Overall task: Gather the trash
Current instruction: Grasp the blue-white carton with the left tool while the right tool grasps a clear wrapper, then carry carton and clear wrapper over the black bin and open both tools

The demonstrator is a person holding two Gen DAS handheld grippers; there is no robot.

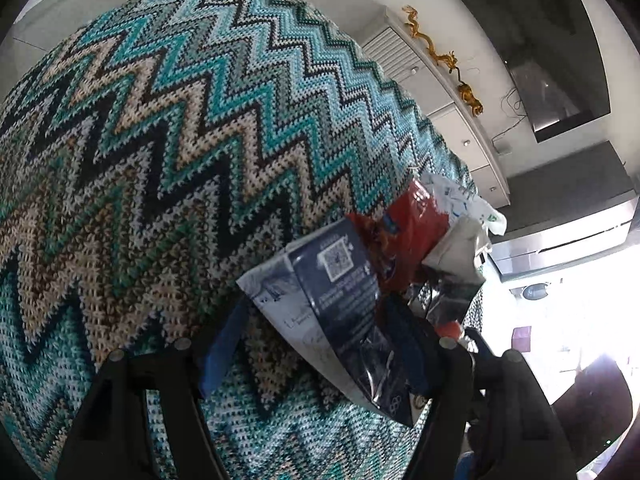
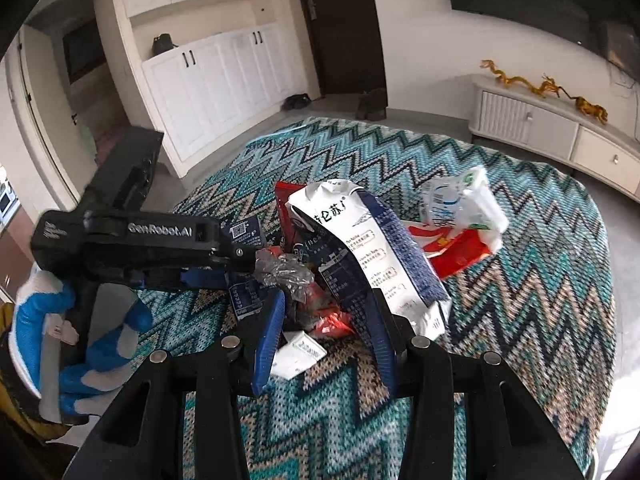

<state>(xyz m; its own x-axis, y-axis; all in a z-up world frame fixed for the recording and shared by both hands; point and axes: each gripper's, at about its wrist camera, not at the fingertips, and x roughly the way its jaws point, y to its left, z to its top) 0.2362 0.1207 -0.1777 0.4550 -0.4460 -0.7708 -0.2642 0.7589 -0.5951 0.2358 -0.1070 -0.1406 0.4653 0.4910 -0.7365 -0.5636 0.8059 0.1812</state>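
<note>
A heap of trash lies on the zigzag knitted rug (image 2: 520, 280). It holds a white and dark blue milk pack (image 2: 372, 248), red wrappers (image 2: 452, 256), a white plastic bag (image 2: 464, 204), crumpled clear film (image 2: 280, 270) and a small white paper (image 2: 298, 354). My right gripper (image 2: 326, 300) is open and straddles the near side of the heap, with the milk pack leaning on its right finger. My left gripper (image 2: 224, 272), held by a gloved hand (image 2: 40, 312), reaches in from the left. A dark blue QR-code package (image 1: 340, 292) sits between the jaws of the left gripper (image 1: 316, 308), which stand open with rug showing beside the left finger (image 1: 222, 348); the right finger is hidden.
A low white cabinet (image 2: 532, 120) with a golden dragon figurine (image 2: 544, 86) stands along the far right wall. White cupboards (image 2: 224, 76) and a dark door (image 2: 340, 24) are at the back, with shoes (image 2: 296, 101) on the floor. A black furniture piece (image 2: 132, 152) stands left of the rug.
</note>
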